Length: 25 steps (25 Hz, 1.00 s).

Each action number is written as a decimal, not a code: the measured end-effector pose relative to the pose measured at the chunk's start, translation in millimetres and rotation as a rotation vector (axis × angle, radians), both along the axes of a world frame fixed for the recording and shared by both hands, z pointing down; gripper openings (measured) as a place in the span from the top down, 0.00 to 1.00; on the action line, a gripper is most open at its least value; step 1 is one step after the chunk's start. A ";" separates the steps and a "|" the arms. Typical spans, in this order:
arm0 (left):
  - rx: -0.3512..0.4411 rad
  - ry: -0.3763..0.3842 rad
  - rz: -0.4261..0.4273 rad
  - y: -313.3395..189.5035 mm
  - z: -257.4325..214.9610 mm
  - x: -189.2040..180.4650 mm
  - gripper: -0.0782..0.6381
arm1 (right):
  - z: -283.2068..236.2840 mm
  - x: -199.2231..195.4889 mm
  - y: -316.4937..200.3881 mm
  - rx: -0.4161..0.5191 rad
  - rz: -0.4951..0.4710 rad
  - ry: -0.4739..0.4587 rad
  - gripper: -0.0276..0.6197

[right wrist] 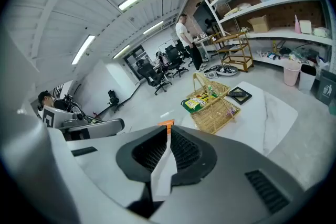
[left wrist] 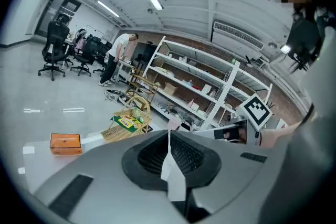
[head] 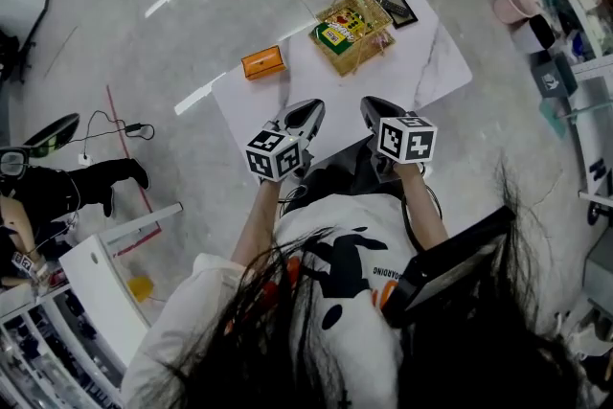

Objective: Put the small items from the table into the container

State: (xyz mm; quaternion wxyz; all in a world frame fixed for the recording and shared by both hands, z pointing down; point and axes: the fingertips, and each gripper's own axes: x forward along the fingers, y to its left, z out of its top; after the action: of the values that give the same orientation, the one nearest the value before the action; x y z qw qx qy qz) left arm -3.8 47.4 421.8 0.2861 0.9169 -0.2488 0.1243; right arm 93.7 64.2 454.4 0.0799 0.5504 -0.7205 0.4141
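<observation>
Both left tongs [head: 308, 110] and right tongs [head: 372, 108] shut, empty, over near edge of table [head: 431, 62]

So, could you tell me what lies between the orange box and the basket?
Only bare tabletop separates orange box and basket, shown in the head view.

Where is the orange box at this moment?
In the head view, the orange box lies at the left edge of the white table, to the left of the wicker basket and apart from it.

right gripper [right wrist: 168, 138]: fingers [right wrist: 149, 150] together (nothing between) | basket [right wrist: 214, 108]: on table [right wrist: 269, 115], well ahead
</observation>
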 end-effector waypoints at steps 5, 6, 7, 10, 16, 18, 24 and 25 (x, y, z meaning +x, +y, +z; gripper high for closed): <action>0.003 0.009 -0.010 14.5 -4.1 -14.4 0.88 | -10.0 -11.9 17.3 0.020 -0.027 0.034 0.91; 0.006 0.011 -0.009 17.0 -5.2 -15.1 0.88 | -11.9 -12.6 20.6 0.023 -0.028 0.034 0.91; 0.011 0.012 -0.007 19.4 -6.3 -15.4 0.88 | -13.3 -12.9 23.8 0.026 -0.028 0.035 0.91; 0.028 0.015 0.007 25.2 -9.4 -13.7 0.88 | -15.1 -12.4 31.7 0.032 -0.019 0.037 0.91; 0.056 -0.007 0.045 35.3 -12.1 -11.8 0.88 | -13.1 -13.5 42.4 0.027 -0.008 0.032 0.92; 0.060 -0.006 0.044 36.8 -13.3 -13.9 0.88 | -13.2 -16.0 43.5 0.028 -0.014 0.037 0.92; 0.064 0.000 0.037 38.4 -14.0 -20.8 0.88 | -13.6 -25.9 41.7 0.029 -0.034 0.046 0.92; 0.064 -0.001 0.035 38.4 -14.0 -21.9 0.88 | -13.2 -27.6 41.4 0.028 -0.039 0.047 0.92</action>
State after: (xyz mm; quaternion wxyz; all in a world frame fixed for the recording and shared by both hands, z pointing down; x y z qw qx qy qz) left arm -25.7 85.8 407.8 0.2543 0.9298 -0.2367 0.1217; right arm 66.1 105.5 441.2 0.0971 0.5470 -0.7347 0.3893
